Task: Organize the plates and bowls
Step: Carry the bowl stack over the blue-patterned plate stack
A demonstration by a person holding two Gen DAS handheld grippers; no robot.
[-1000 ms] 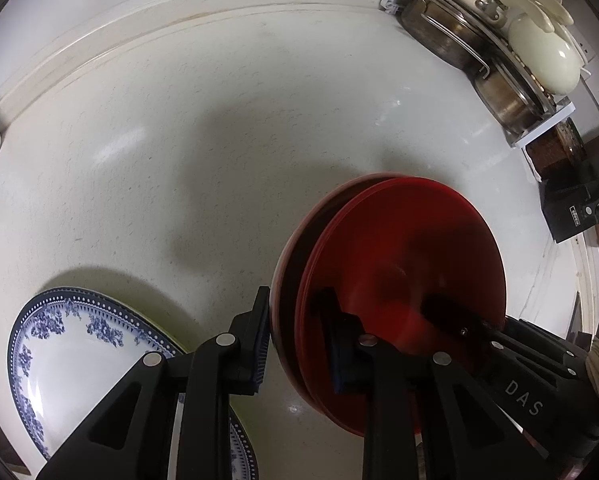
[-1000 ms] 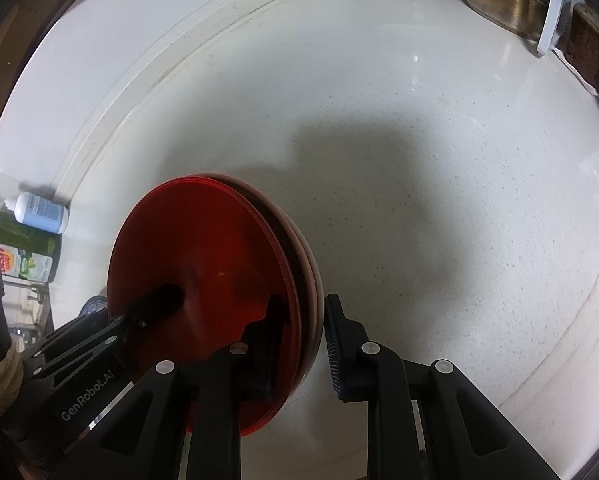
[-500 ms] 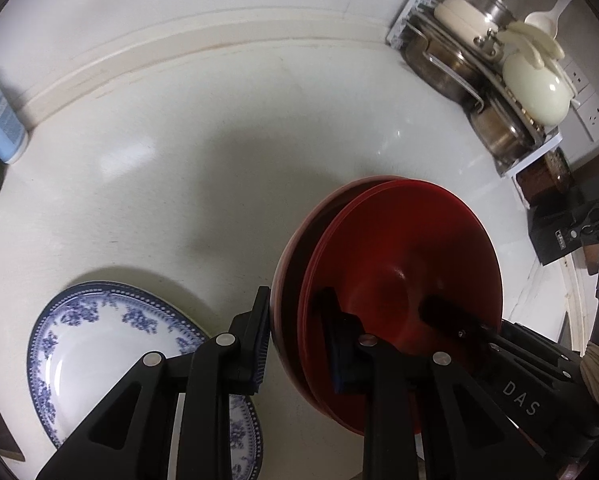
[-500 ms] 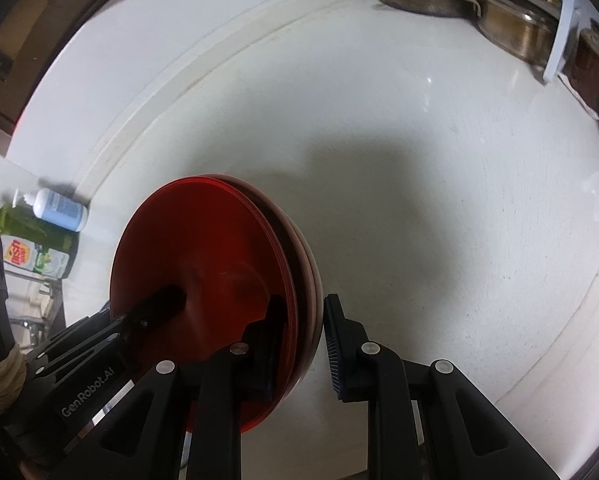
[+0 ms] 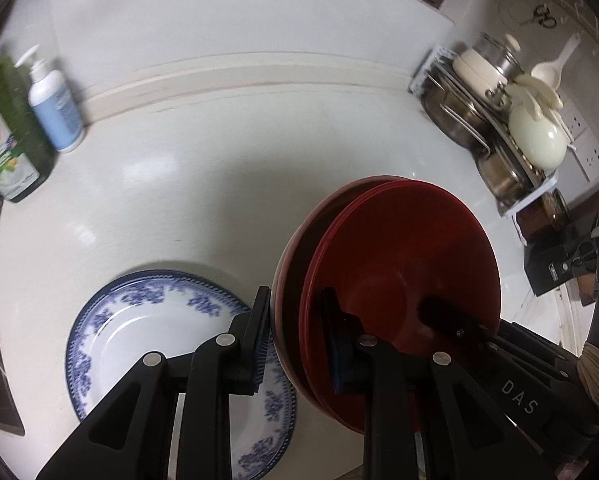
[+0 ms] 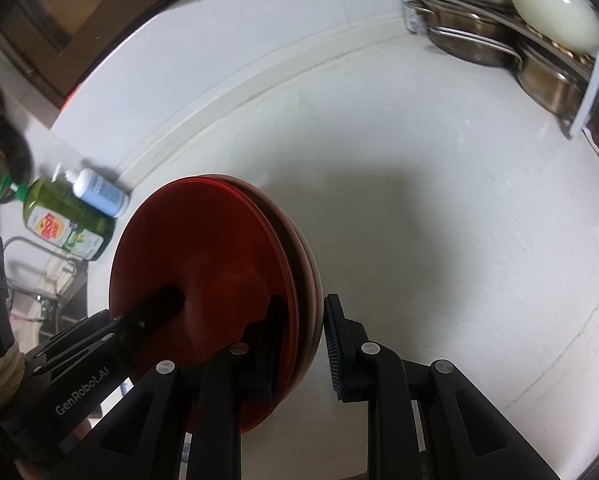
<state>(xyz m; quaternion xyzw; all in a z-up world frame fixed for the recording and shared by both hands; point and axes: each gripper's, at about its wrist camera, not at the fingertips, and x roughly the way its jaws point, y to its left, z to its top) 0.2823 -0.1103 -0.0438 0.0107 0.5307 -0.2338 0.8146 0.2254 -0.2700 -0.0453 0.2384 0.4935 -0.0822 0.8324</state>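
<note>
Left gripper [image 5: 295,340]: jaws astride the rim of the red bowl stack [image 5: 403,264], one finger outside, one inside the top bowl; pads clamped on the rim. Right gripper [image 6: 301,340]: jaws straddle the opposite rim of the red bowl stack [image 6: 203,268]; inner finger lies on the bowl's inside, outer pad sits just beside the pale outer wall with a thin gap visible, so firm contact cannot be confirmed.

Stack held on edge, tilted, above the white counter [image 5: 227,184]. At least two nested red bowls, outermost rim paler.

Blue-patterned plate [image 5: 139,328] flat on the counter at 7 o'clock in left view, partly behind the left finger.

Soap bottles [image 5: 31,116] at 10 o'clock. Pot rack [image 5: 499,120] at 2 o'clock.
</note>
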